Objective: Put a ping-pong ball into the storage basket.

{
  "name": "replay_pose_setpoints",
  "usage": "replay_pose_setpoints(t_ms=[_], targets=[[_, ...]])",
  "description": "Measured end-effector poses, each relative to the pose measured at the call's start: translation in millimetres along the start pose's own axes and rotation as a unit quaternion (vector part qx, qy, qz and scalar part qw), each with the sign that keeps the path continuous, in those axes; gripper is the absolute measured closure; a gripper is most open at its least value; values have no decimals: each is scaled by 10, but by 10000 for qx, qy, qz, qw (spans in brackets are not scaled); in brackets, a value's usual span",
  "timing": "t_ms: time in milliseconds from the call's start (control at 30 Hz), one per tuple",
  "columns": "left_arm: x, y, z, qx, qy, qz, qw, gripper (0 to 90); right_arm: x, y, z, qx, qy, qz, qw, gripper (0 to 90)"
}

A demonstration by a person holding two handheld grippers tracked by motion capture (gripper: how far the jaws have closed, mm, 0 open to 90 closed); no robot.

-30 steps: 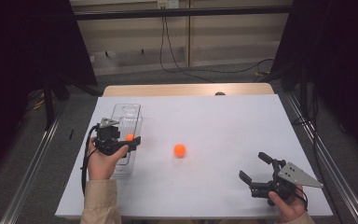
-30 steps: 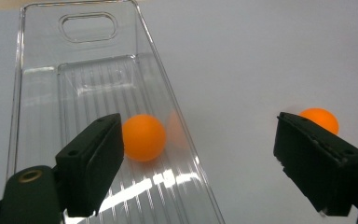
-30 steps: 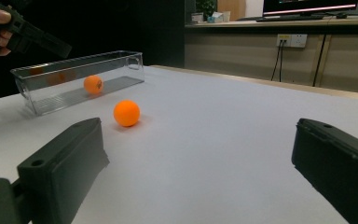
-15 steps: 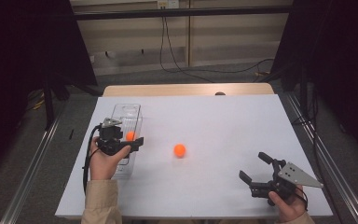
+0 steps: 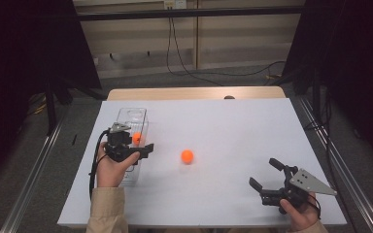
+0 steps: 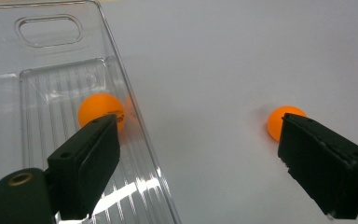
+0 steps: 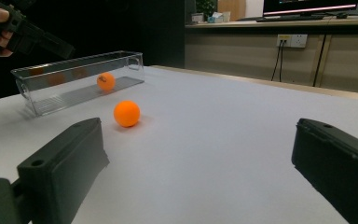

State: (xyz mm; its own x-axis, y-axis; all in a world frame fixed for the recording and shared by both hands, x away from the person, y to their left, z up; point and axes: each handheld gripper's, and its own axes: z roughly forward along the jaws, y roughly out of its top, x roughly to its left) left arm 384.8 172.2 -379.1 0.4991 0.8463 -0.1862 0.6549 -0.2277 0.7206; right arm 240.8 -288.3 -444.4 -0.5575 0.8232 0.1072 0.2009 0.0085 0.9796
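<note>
One orange ball (image 5: 136, 138) (image 6: 100, 111) lies inside a clear plastic tray (image 5: 131, 116) (image 6: 51, 32) at the table's left. My left gripper (image 5: 143, 145) (image 6: 200, 126) hovers over the tray's near half, open. Its jaws have just been opening, and nothing sits between them. A second orange ball (image 5: 187, 156) (image 6: 282, 122) (image 7: 127, 113) rests on the white table, to the right of the tray. My right gripper (image 5: 263, 172) (image 7: 196, 135) is open and empty near the front right corner, pointing toward that ball. The right gripper view also takes in the tray (image 7: 74, 74) and its ball (image 7: 106, 81).
The white table top (image 5: 223, 121) ends in a wooden strip (image 5: 194, 93) at the far side. Cables run across the floor behind it. A metal rail (image 5: 34, 174) runs along each side of the table.
My left gripper has shifted slightly over the tray, and the ball in the tray now lies just beyond its jaws. The right gripper and the ball on the table have not moved.
</note>
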Motion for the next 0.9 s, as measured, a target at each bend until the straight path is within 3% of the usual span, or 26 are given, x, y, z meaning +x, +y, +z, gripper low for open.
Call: replay_pose_setpoints(t_ms=[900], targets=[[-138, 11, 105, 75, -324, 149, 9993, 119, 1, 0, -2, 7, 2, 15, 10000, 19]])
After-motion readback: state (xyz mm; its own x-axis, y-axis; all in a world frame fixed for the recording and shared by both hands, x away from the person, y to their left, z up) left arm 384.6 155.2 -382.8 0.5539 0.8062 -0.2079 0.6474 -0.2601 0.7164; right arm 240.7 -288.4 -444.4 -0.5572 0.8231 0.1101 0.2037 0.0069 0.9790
